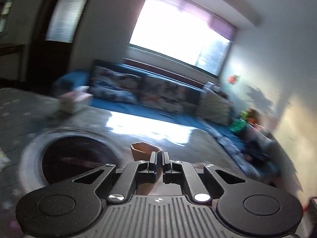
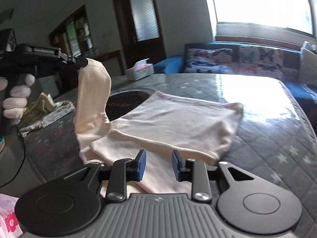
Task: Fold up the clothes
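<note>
Right tongs are hovering part-open, empty, over the cream shirt on the worktop; left tongs (upper left) are pinching its sleeve, which I'm risking slipping out.

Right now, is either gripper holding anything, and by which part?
The left gripper is shut on the pale garment, pinching the end of a sleeve-like part lifted off the table. The right gripper is open above the cloth, holding nothing.

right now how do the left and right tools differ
The left tool is shut, pinching a sleeve of the pale garment and holding it off the table; the right tool is open, with nothing gripped, above the garment's near edge. Both are black two-finger tools with blue pads.
</note>
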